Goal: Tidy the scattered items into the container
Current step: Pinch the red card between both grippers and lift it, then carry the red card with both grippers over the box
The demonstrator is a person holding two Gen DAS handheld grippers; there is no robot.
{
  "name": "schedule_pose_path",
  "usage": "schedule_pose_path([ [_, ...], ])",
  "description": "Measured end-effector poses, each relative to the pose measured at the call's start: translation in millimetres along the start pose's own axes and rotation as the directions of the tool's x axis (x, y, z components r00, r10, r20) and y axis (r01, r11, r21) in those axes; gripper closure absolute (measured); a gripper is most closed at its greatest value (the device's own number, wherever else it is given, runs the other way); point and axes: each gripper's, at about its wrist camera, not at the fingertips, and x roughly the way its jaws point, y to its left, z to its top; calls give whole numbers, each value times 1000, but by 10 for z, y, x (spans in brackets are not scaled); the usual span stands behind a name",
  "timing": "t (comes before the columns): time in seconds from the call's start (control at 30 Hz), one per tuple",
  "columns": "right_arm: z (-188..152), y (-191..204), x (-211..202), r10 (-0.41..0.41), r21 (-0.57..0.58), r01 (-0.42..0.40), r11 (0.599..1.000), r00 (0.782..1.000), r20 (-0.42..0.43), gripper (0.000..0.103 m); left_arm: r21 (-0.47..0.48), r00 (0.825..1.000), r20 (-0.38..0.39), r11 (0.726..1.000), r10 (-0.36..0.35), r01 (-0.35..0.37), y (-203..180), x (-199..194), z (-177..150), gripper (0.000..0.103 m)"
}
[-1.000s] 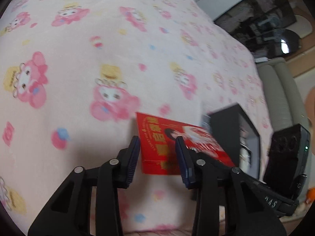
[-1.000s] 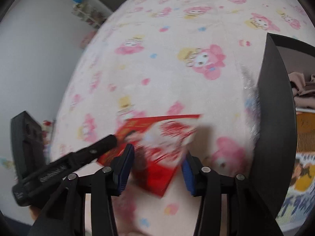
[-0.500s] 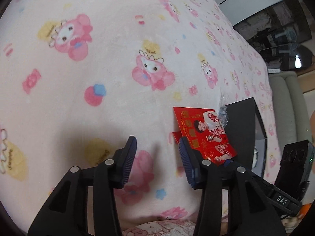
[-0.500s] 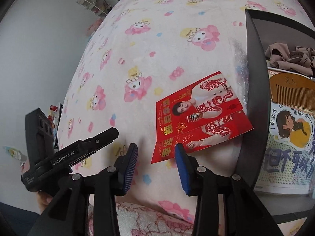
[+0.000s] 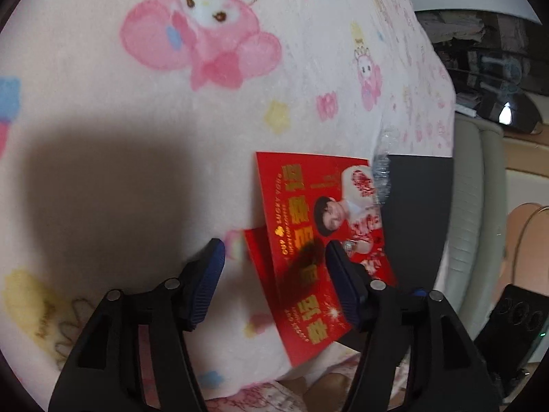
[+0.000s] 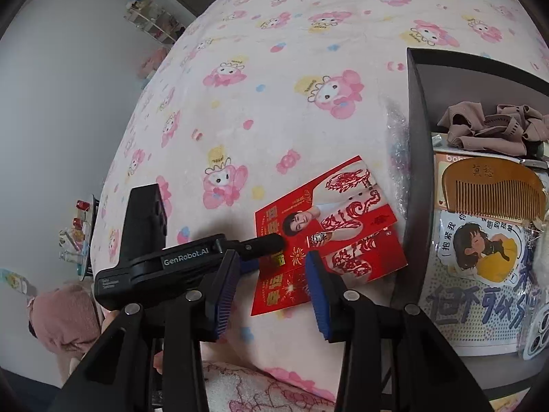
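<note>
Two red envelopes (image 5: 308, 240) (image 6: 329, 233) lie overlapped and flat on the pink cartoon blanket, against the outer wall of the black container (image 5: 418, 206) (image 6: 417, 171). My left gripper (image 5: 272, 257) (image 6: 264, 250) hovers low over their near left edge. Its jaws are opening, the envelope edge lies between them, and the pads do not press on it. My right gripper (image 6: 272, 264) stands open above the envelopes' near end with nothing held.
Inside the container lie a wooden comb (image 6: 494, 189), a brown bundle of cloth (image 6: 487, 127) and a card with a cartoon girl (image 6: 480, 257). Crinkled clear plastic (image 6: 398, 158) sits at the container's outer wall. A grey sofa (image 5: 473, 206) stands beyond the bed's edge.
The envelopes went from raised between the grippers to lying flat beside the container. My left gripper dropped close to the blanket and its jaws widened. My right gripper drew back a little.
</note>
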Motion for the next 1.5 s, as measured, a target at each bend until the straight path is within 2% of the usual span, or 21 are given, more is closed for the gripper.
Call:
schedule_pose_path([
  [0.07,-14,1,-5,-52,-9,53,999,998,18,67,-21,999,-11,999,-36,36,29,9,-8,65],
  [0.13,-11,-17,24,-70,-9,70,998,997,21,67,-33,999,-12,998,-46,46,45,16,-20,86],
  [0.2,-4,-32,8,-65,-1,65,998,997,30,67,-37,995,6,994,-101,101,44,-45,-26,92],
  [0.27,3,-66,-21,-47,19,46,999,998,31,67,-23,991,52,992,-123,124,28,-169,-50,95],
  [0.37,-1,-77,-87,-55,21,54,998,997,48,67,12,986,125,994,-112,112,21,-430,-113,102],
  [0.47,4,-18,-152,-32,15,31,999,997,65,67,34,982,159,995,-103,99,111,-679,-198,102],
  [0.57,13,94,-113,-23,-7,23,1000,998,63,66,39,979,195,998,-56,49,301,-935,-275,102],
  [0.73,-64,254,316,18,-38,-20,999,998,-55,63,48,973,230,998,28,-40,613,-1229,-340,98],
  [0.83,-133,255,706,10,-49,-17,999,989,-145,63,52,981,187,996,59,-70,826,-1238,-358,95],
  [0.93,-156,205,1016,15,-34,-22,999,980,-199,63,31,979,184,995,86,-94,960,-1201,-404,88],
  [1.0,-143,195,1159,39,-12,-43,999,976,-214,63,26,979,188,996,82,-88,1002,-1164,-419,86],
  [1.13,-43,285,1363,40,-47,-50,998,979,-201,63,-3,979,204,999,32,-32,1048,-1098,-373,70],
  [1.23,-19,386,1469,50,-100,-77,992,967,-249,64,-17,981,193,999,36,-33,1040,-1005,-350,73],
  [1.27,-45,410,1487,67,-108,-99,989,962,-265,69,-13,977,205,998,56,-55,1002,-997,-363,74],
  [1.3,-61,414,1481,69,-109,-101,989,960,-270,70,-3,973,218,997,70,-71,960,-1013,-379,78],
  [1.37,-99,391,1375,68,-114,-99,989,967,-247,79,13,967,245,997,67,-72,878,-1087,-423,79],
  [1.5,-121,368,1052,130,-87,-151,985,969,-212,82,91,958,287,994,25,-53,571,-1316,-549,80],
])
